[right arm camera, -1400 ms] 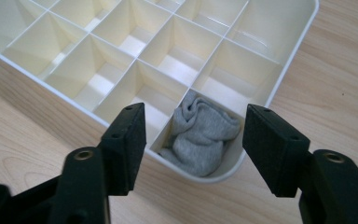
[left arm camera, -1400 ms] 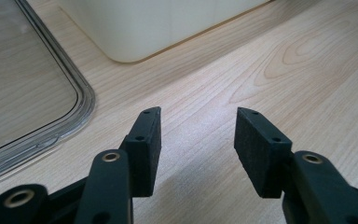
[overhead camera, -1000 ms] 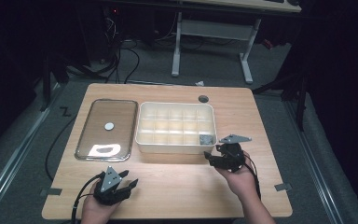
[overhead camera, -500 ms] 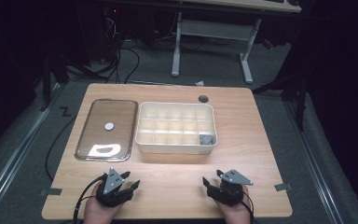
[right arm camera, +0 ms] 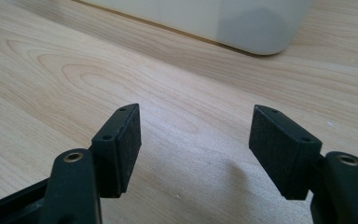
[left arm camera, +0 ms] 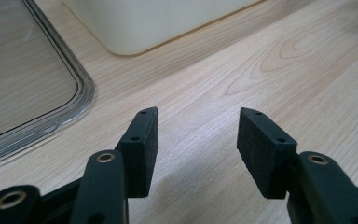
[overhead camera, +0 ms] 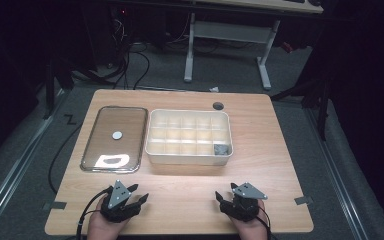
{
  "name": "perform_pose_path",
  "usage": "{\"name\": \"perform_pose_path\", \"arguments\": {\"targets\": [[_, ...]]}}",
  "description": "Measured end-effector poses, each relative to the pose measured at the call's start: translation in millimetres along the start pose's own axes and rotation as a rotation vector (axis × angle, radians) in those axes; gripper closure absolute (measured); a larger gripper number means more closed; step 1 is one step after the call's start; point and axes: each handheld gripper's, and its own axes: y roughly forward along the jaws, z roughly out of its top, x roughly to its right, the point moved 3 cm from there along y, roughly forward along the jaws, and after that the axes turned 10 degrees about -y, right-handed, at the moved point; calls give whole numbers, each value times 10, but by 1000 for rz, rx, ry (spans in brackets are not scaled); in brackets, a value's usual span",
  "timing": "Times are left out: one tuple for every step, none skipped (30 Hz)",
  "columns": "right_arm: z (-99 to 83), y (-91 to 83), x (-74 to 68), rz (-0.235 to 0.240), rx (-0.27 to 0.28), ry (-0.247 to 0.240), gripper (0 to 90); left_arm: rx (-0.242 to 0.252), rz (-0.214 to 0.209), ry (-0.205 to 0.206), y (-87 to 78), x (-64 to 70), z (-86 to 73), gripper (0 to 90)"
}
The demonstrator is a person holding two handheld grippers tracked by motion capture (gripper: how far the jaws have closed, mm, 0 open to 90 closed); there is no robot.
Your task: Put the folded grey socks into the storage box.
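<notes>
Wooden table point(overhead camera: 280, 150), high view: left gripper point(overhead camera: 139, 199) and right gripper point(overhead camera: 223, 201) at near edge, empty; box point(overhead camera: 188, 154) well ahead between them, tray point(overhead camera: 114, 137) left of it. Left gripper view: jaws wide, tray point(left arm camera: 32, 84) ahead-left, box point(left arm camera: 149, 23) beyond. Right gripper view: jaws wide, box point(right arm camera: 223, 21) ahead.

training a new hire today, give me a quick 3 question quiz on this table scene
1. True or false: the left claw is shut on the small round disc.
2. In which corner compartment of the divided white box does the small grey item lie: near-right, near-left or far-left?
3. What lies left of the box on the table?

Key:
1. False: both the left claw and the right claw are open and empty near the table's front edge.
2. Near-right.
3. A clear flat lid with the disc at its middle.
</notes>
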Motion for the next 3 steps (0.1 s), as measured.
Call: {"name": "perform_pose_path", "arguments": {"targets": [[-5,4,7,-2,0,-1,349,2,0,-2,-3,-1,0,490],[-10,4,7,-4,-4,7,351,1,-1,-2,-8,-1,0,491],[-13,6,15,-5,-5,7,351,1,-2,-1,-11,2,1,491]]}}
